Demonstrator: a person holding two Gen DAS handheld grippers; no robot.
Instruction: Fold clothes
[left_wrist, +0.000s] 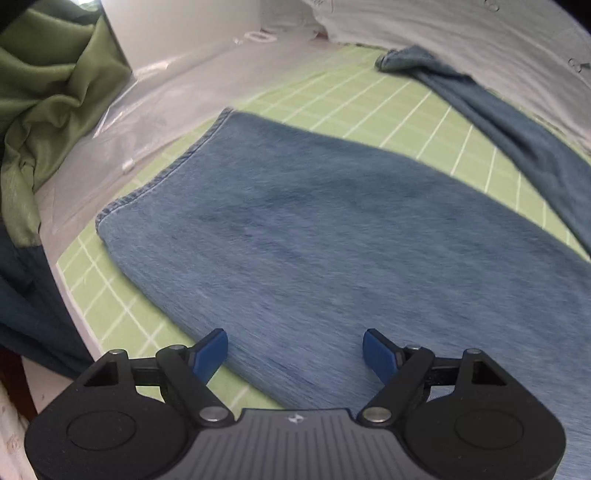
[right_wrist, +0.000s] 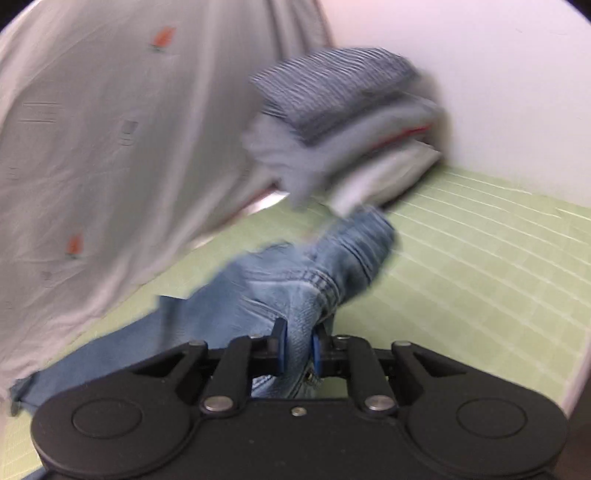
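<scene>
A pair of blue jeans (left_wrist: 314, 236) lies on the green grid mat (left_wrist: 388, 107), one leg spread flat with its hem at the far left, the other leg (left_wrist: 517, 140) stretched along the right. My left gripper (left_wrist: 294, 354) is open and empty, just above the near edge of the flat leg. In the right wrist view my right gripper (right_wrist: 298, 347) is shut on a bunched part of the jeans (right_wrist: 291, 291) and holds it above the mat (right_wrist: 461, 266). The view is blurred.
A white printed garment (right_wrist: 103, 140) lies at the left of the right wrist view and along the far right of the left wrist view (left_wrist: 480, 33). A stack of folded clothes (right_wrist: 343, 122) sits against the white wall. Green fabric (left_wrist: 48, 96) and clear plastic (left_wrist: 147, 107) lie at the left.
</scene>
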